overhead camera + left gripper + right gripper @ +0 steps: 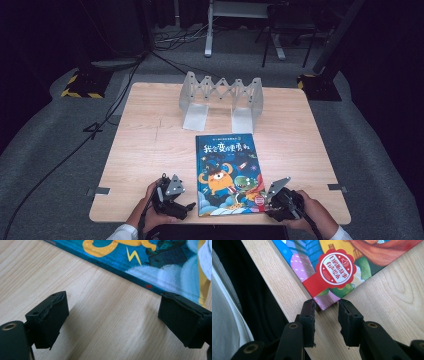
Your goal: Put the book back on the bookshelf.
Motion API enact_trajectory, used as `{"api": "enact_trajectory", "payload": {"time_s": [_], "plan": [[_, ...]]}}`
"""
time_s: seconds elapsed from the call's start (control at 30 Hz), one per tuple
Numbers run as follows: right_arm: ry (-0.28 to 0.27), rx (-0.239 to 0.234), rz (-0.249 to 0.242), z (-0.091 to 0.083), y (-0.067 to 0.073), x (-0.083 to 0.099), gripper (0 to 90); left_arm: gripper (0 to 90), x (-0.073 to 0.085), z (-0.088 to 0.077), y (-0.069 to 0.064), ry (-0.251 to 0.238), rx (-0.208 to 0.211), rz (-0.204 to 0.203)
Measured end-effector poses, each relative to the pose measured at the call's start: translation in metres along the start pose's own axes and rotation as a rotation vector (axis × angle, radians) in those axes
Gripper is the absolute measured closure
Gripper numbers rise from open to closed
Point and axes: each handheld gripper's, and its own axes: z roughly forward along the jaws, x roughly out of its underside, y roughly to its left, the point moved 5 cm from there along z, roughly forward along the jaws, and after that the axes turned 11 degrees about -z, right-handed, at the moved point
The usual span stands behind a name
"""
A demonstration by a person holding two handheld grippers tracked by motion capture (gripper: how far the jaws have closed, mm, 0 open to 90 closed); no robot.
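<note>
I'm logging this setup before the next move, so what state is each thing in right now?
Picture book: closed, flat on the table, cover up.
Bookend rack: upright, stretched out, nothing in it.
Left tool: open, beside the book's edge, holding nothing.
Right tool: narrowed around the book's near corner; contact with the pads unclear.

one picture book [227, 172], one folding rack [221, 99], two grippers.
</note>
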Motion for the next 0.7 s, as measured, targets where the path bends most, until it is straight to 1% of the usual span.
{"api": "enact_trajectory", "payload": {"time_s": [0.07, 0.17, 0.23, 0.4, 0.47, 0.5, 0.57, 0.63, 0.67, 0.7], "plan": [[-0.029, 0.008, 0.004, 0.0, 0.002, 0.0, 68.2, 9.9, -0.001, 0.001, -0.002, 0.001, 0.003, 0.006], [-0.086, 0.021, -0.006, 0.001, 0.004, 0.001, 68.4, 10.2, -0.001, 0.002, -0.003, 0.002, 0.008, 0.005], [-0.122, 0.027, 0.003, 0.001, 0.005, 0.004, 68.5, 10.2, -0.001, 0.002, -0.003, 0.002, 0.008, 0.005], [-0.238, -0.01, 0.031, 0.002, 0.003, 0.012, 70.4, 10.6, -0.001, 0.001, -0.002, -0.002, 0.009, 0.008], [-0.3, -0.012, 0.019, 0.004, 0.003, 0.014, 71.9, 10.8, -0.001, 0.001, -0.002, 0.001, 0.008, 0.009], [-0.336, -0.03, 0.027, 0.005, 0.002, 0.015, 72.4, 10.8, -0.001, 0.001, -0.001, 0.001, 0.007, 0.009], [-0.399, -0.045, 0.017, 0.006, 0.001, 0.014, 71.8, 10.8, -0.001, 0.001, -0.001, 0.001, 0.006, 0.009], [-0.461, -0.064, 0.024, 0.004, 0.0, 0.011, 64.4, 10.8, -0.001, 0.001, -0.001, 0.0, 0.006, 0.008], [-0.48, -0.078, 0.034, 0.003, -0.002, 0.009, 56.5, 10.8, -0.001, 0.001, -0.001, 0.0, 0.006, 0.008], [-0.48, -0.084, 0.044, 0.002, -0.004, 0.008, 52.4, 10.8, -0.001, 0.001, -0.001, 0.001, 0.006, 0.008]]}}
